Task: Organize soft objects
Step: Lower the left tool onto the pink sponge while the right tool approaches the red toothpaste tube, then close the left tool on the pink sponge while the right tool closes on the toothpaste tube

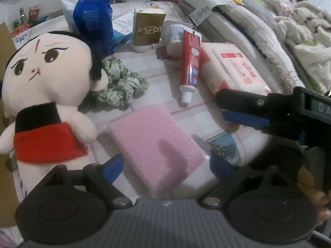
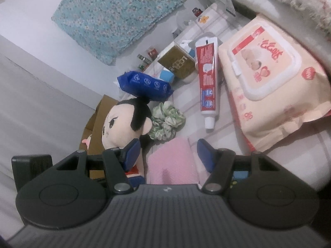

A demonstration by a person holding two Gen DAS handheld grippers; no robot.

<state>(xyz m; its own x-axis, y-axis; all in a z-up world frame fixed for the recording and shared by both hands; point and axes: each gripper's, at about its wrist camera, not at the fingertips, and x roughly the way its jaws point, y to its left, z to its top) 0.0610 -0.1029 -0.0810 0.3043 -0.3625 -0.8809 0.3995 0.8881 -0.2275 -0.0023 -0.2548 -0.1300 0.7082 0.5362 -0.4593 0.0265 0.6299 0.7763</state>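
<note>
Currently the left gripper (image 1: 167,165) hangs over the near end of a pink sponge (image 1: 155,150), jaws spread wide, one blue pad on each side of it and neither touching. The sponge lies flat on the tiled white table (image 1: 157,76), wrapped in clear film, with a shallow dent in its near half.

Right gripper (image 2: 167,153): jaws parted about halfway, nothing between the pads. In its own view it sits just above the sponge (image 2: 171,159). From the left wrist view its black arms and blue fingers (image 1: 244,119) reach in from the right edge, hovering near the corner of the wipes pack (image 1: 238,70); a hand (image 1: 314,190) holds its handle at the lower right.

Positions of the soft things:
- Plush doll (image 1: 47,78), black hair, red-and-black top, stands at the left edge of the table, just beside the sponge.
- Green-and-white scrunchie (image 1: 122,84) lies behind the doll's ear, touching it.
- Wipes pack, peach with a white flip lid, lies on the right side of the table.

Other items: a red toothpaste tube (image 1: 190,64) lies with its white cap toward the camera, its upper end leaning on the wipes pack. A gold tissue pack (image 1: 149,26) stands upright farther back. A blue packet (image 1: 93,20) stands behind the doll's head. A small blue patterned bag (image 1: 222,144) lies to the right of the sponge. Folded towels and blankets (image 1: 289,31) pile along the right edge.
</note>
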